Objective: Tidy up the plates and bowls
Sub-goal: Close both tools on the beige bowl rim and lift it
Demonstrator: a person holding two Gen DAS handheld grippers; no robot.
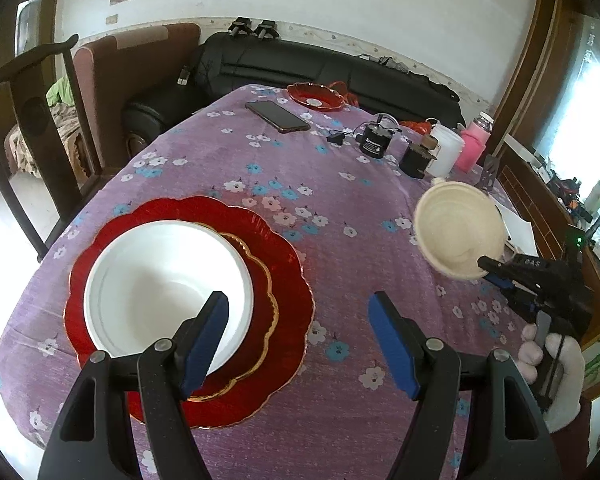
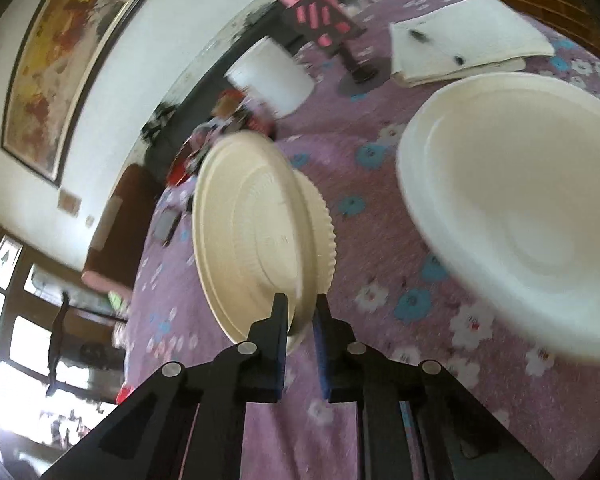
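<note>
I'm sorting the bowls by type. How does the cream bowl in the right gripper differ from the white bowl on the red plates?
The cream bowl is held in the air, tipped on its side, pinched at its rim by the right gripper; the white bowl sits upright on the red plates. The cream bowl has a ridged outer edge; the white bowl looks smooth. Cream against plain white. Both are round and empty.

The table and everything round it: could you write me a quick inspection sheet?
Surface: table under purple flowered cloth.
Job's things: white bowl on stacked red plates; cream bowl held tilted; small red dish; white plate.
Clutter: phone, pink bottle, white jar, papers.
Grippers: left gripper open; right gripper clamps the cream bowl's rim.
Cables: thin lead by black canister.
Surroundings: black sofa, wooden chair, painting.
</note>
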